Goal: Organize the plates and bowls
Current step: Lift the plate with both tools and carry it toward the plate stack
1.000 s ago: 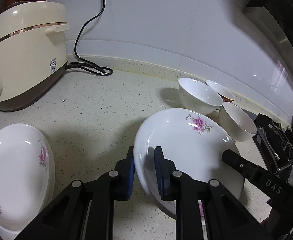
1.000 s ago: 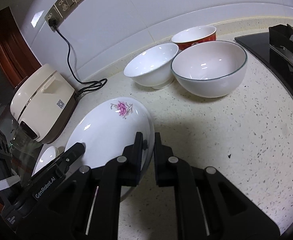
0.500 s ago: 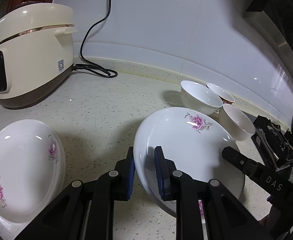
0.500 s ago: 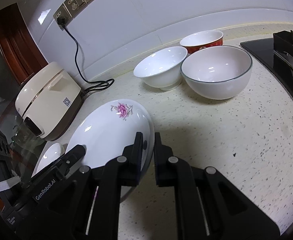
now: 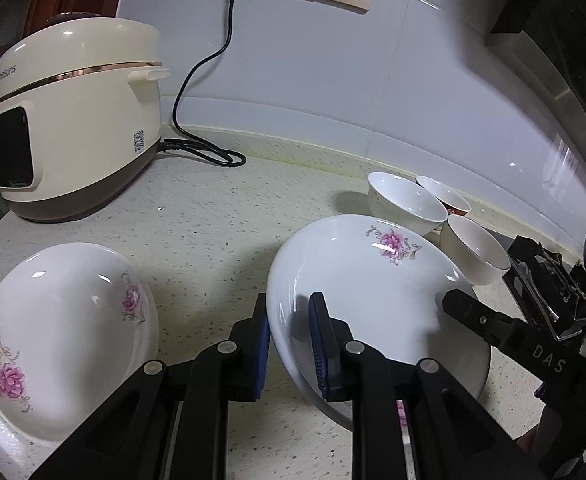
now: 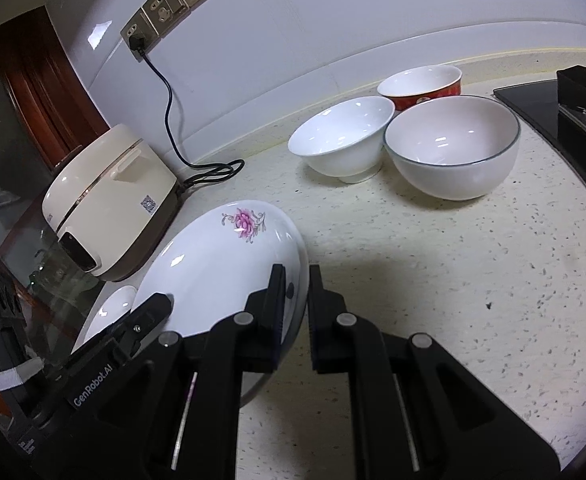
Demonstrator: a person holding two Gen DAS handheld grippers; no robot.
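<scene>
Both claws pinch the rim of the white oval porcelain plate with a pink flower (image 5: 377, 300), lifted above the speckled table (image 6: 433, 280): the left claw (image 5: 289, 340) on its near-left edge, the right claw (image 6: 295, 300) on the opposite edge.

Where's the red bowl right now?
Right wrist view: the red bowl sits against the back wall, behind the white bowl and grey-rimmed bowl.

A white flowered plate (image 5: 373, 292) is hanging tilted at frame centre, a matching plate (image 5: 61, 320) is lying lower left, and three bowls (image 6: 451, 148) are clustering upper right.
</scene>
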